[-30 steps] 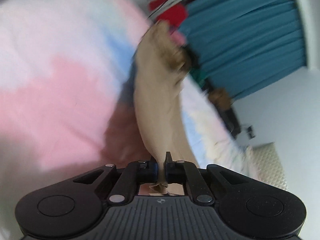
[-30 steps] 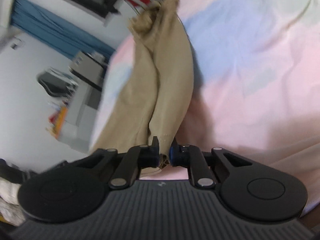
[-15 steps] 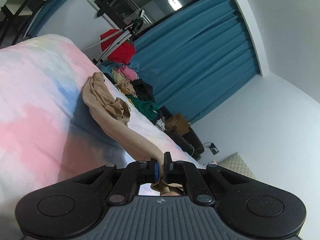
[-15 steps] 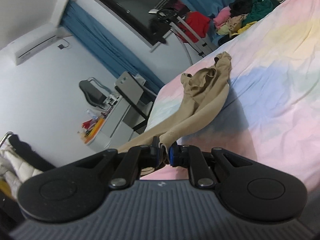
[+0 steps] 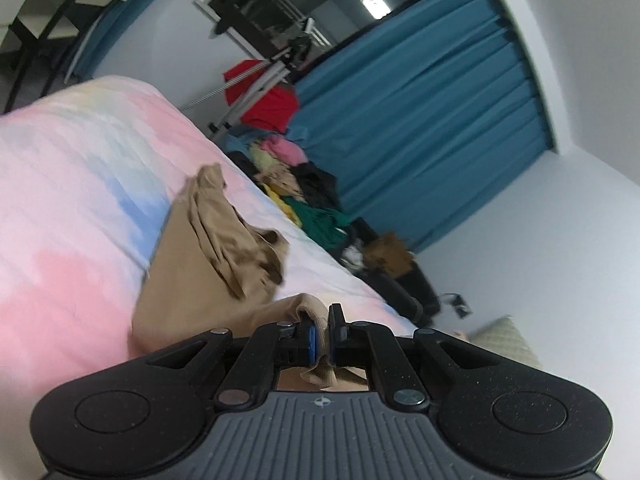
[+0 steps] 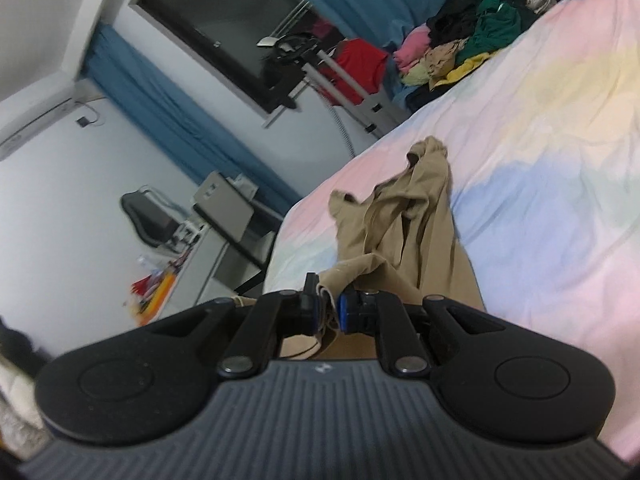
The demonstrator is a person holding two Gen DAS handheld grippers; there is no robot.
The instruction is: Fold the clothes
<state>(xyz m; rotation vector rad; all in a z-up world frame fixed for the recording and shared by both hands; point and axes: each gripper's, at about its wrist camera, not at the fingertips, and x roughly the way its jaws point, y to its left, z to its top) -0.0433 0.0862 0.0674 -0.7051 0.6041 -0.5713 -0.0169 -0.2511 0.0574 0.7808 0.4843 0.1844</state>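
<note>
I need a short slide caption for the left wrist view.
Left tongs shut on the tan trousers lying across the pastel bedsheet.

Tan trousers (image 5: pixel 208 256): soft matt cloth; bedsheet (image 5: pixel 60 184): smooth pastel cotton.

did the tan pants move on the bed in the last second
Yes. The pants, hanging stretched over the bed a second ago, now lie on it, bunched, with both grippers clamped on them.

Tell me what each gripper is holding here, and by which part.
Both hold the tan garment: the left gripper and right gripper each pinch a hem edge at its near end; the rest lies on the bedsheet.
</note>
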